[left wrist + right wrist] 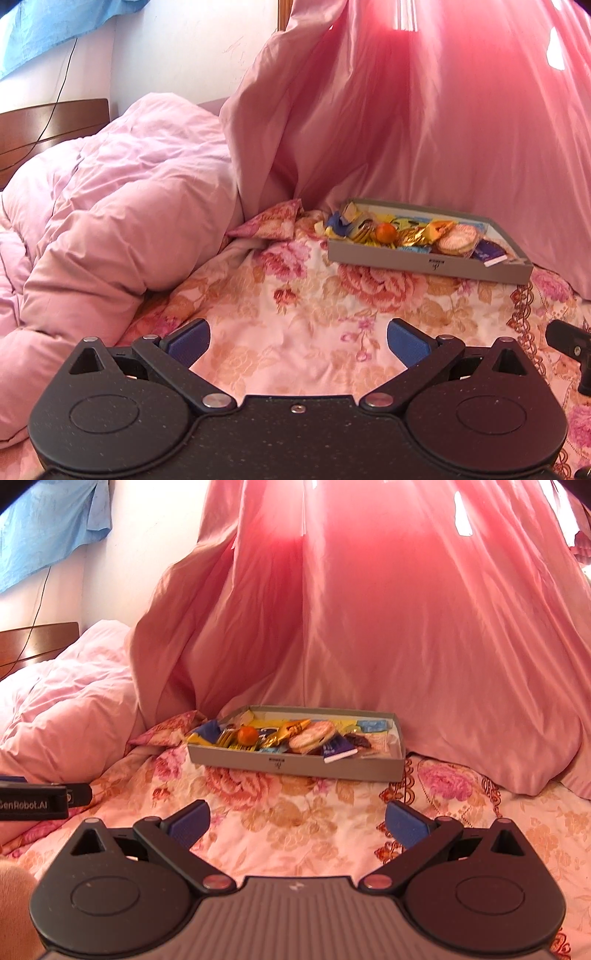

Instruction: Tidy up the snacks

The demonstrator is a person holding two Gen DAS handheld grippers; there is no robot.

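On a bed with a floral sheet (295,823) sits one shallow grey box (295,766), against a pink curtain (406,627). Inside it lies a jumble of wrapped snacks (258,734): one small orange fruit (247,734), one round pink-rimmed biscuit pack (312,734), one dark blue packet (338,748), plus yellow and gold wrappers too mixed to count. Both the left gripper (298,341) and right gripper (297,822) hover near the box, jaws spread wide, holding nothing. A pink quilt (110,206) is heaped at left.
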